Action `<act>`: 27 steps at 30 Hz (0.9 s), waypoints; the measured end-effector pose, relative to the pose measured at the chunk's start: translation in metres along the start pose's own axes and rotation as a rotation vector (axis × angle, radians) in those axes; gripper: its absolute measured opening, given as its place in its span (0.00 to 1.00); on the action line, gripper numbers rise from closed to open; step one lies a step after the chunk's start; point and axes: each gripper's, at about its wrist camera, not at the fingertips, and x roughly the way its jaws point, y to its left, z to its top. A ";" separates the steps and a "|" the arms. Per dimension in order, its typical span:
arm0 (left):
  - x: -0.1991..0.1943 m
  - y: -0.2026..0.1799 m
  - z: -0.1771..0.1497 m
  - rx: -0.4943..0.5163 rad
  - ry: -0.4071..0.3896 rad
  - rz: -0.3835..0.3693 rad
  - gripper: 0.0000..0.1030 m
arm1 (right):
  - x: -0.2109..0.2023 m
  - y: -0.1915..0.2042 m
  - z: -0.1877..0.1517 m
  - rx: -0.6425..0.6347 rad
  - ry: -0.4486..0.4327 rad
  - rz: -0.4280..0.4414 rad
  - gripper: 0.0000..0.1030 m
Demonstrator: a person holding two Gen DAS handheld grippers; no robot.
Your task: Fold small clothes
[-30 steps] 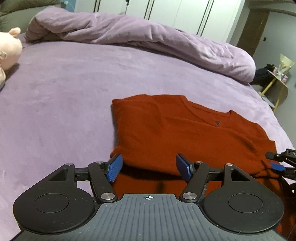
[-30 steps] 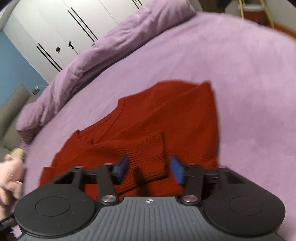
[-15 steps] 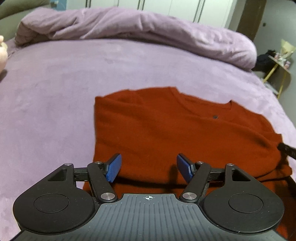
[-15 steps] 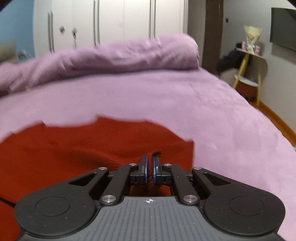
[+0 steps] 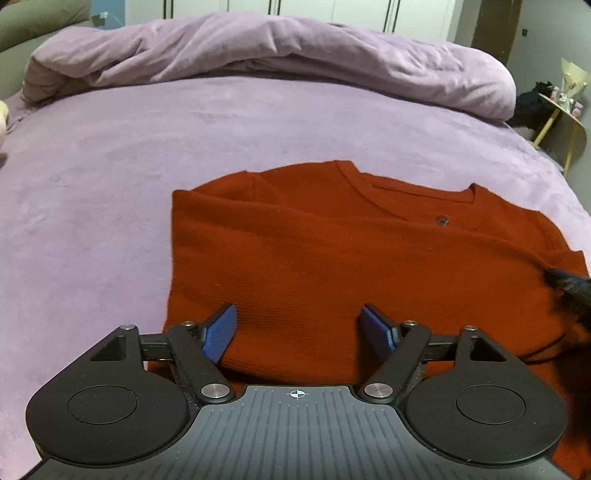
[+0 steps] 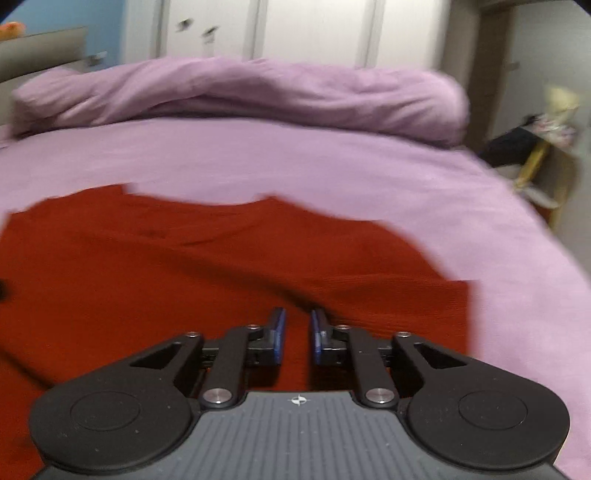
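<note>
A small rust-red knit sweater (image 5: 332,258) lies on the purple bed, neckline away from me, its left sleeve folded in over the body. My left gripper (image 5: 298,328) is wide open and empty, just above the sweater's near hem. My right gripper (image 6: 297,336) hovers over the sweater's right part (image 6: 221,266); its blue pads stand a narrow gap apart with nothing between them. The right wrist view is motion-blurred. A dark tip of the right gripper shows at the right edge of the left wrist view (image 5: 569,284).
A rolled purple duvet (image 5: 280,55) lies across the far side of the bed (image 5: 110,166). A yellow-legged side table (image 5: 561,110) with small things stands off the bed's right edge. White wardrobe doors (image 6: 314,33) stand behind.
The right gripper was shut on sweater fabric half a second ago; its pads now stand slightly apart and hold nothing. The left gripper stays open and has shifted right along the hem.
</note>
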 end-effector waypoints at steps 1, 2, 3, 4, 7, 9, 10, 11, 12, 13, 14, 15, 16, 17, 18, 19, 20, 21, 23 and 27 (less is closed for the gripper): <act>0.000 0.001 -0.001 0.007 -0.005 0.000 0.80 | 0.000 -0.009 0.001 0.027 0.004 0.008 0.00; 0.000 0.001 -0.002 0.011 -0.010 0.001 0.81 | -0.004 -0.014 0.001 0.039 0.011 0.020 0.00; 0.000 0.001 -0.002 0.010 -0.010 0.003 0.81 | -0.013 -0.015 0.001 0.033 0.017 0.017 0.00; -0.001 0.001 -0.002 0.008 -0.010 0.007 0.80 | -0.020 -0.011 0.001 0.034 0.015 0.026 0.00; -0.008 0.002 -0.003 -0.002 -0.007 -0.003 0.79 | -0.049 -0.013 -0.013 0.045 -0.004 0.137 0.00; -0.010 0.001 -0.007 0.020 -0.006 -0.006 0.79 | -0.056 -0.011 -0.029 -0.019 0.030 0.102 0.00; -0.011 0.001 -0.009 0.037 -0.007 -0.004 0.79 | -0.057 -0.011 -0.037 -0.049 0.031 0.083 0.00; -0.011 0.001 -0.011 0.050 -0.005 -0.003 0.79 | -0.060 -0.012 -0.044 -0.064 0.022 0.065 0.00; -0.011 0.000 -0.012 0.059 -0.002 -0.001 0.79 | -0.061 -0.016 -0.047 -0.065 0.013 0.050 0.00; -0.011 0.001 -0.012 0.067 -0.001 -0.003 0.79 | -0.061 -0.020 -0.048 -0.056 0.010 0.053 0.00; -0.011 0.001 -0.014 0.077 -0.004 -0.005 0.80 | -0.058 -0.025 -0.047 -0.035 0.014 0.070 0.00; -0.010 0.001 -0.017 0.092 -0.010 -0.007 0.80 | -0.056 -0.029 -0.047 -0.020 0.019 0.082 0.00; -0.010 0.001 -0.020 0.104 -0.017 -0.005 0.81 | -0.054 -0.031 -0.047 -0.021 0.022 0.087 0.00; -0.011 0.000 -0.022 0.114 -0.026 -0.001 0.81 | -0.055 -0.029 -0.046 -0.028 0.027 0.086 0.00; -0.012 -0.001 -0.024 0.122 -0.027 0.003 0.81 | -0.054 -0.027 -0.045 -0.045 0.032 0.080 0.00; -0.013 -0.002 -0.024 0.126 -0.025 0.009 0.81 | -0.055 -0.025 -0.044 -0.068 0.037 0.072 0.00; -0.015 -0.002 -0.024 0.128 -0.022 0.013 0.81 | -0.052 -0.024 -0.043 -0.082 0.042 0.067 0.00; -0.018 -0.003 -0.024 0.134 -0.019 0.012 0.80 | -0.055 -0.023 -0.042 -0.092 0.053 0.062 0.00; -0.026 -0.003 -0.027 0.162 -0.009 0.012 0.80 | -0.067 -0.023 -0.038 -0.077 0.082 0.062 0.00; -0.060 0.007 -0.052 0.195 0.024 0.009 0.79 | -0.112 -0.039 -0.052 0.053 0.183 0.144 0.15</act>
